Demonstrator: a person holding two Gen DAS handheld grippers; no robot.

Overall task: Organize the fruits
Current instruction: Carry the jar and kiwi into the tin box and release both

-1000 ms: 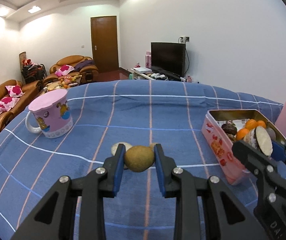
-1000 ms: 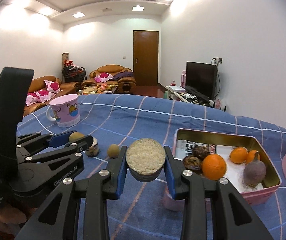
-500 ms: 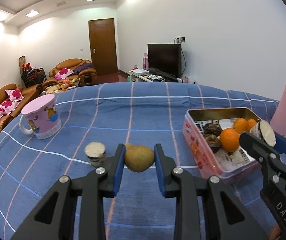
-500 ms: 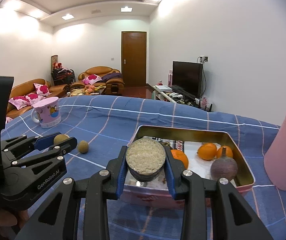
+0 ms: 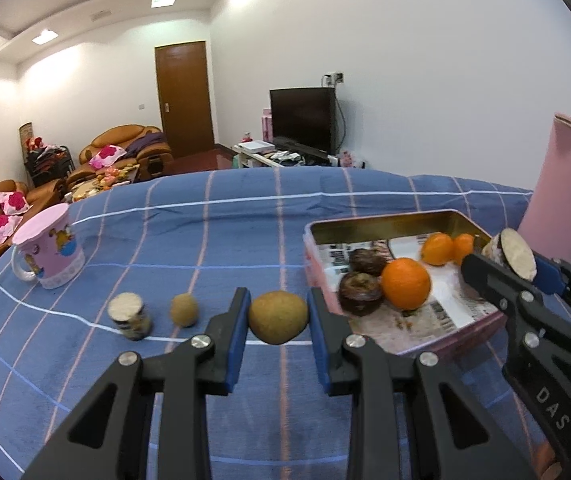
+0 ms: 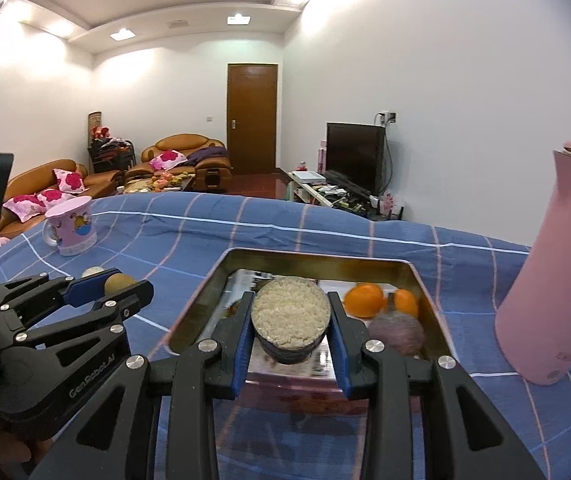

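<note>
My left gripper [image 5: 278,320] is shut on a brown kiwi-like fruit [image 5: 278,317], held above the blue cloth just left of the pink tin box [image 5: 389,229]. My right gripper [image 6: 290,320] is shut on a dark cut fruit piece with a pale grainy face [image 6: 290,312], held over the tin box [image 6: 313,259]. The box holds oranges [image 5: 405,283], dark round fruits [image 5: 360,289] and a purple fruit [image 6: 395,329]. On the cloth lie a small brown fruit [image 5: 184,309] and a cut piece [image 5: 128,315]. The right gripper also shows in the left wrist view [image 5: 509,258].
A pink cartoon mug [image 5: 49,248] stands at the far left of the table. A tall pink flask [image 6: 553,280] stands right of the box. The blue checked cloth [image 5: 225,232] covers the table; sofas, a door and a TV lie beyond.
Both grippers moved right toward the tin box with their fruit. The right gripper's piece now hangs over the box interior; the left gripper's fruit is nearer the box's left wall.
</note>
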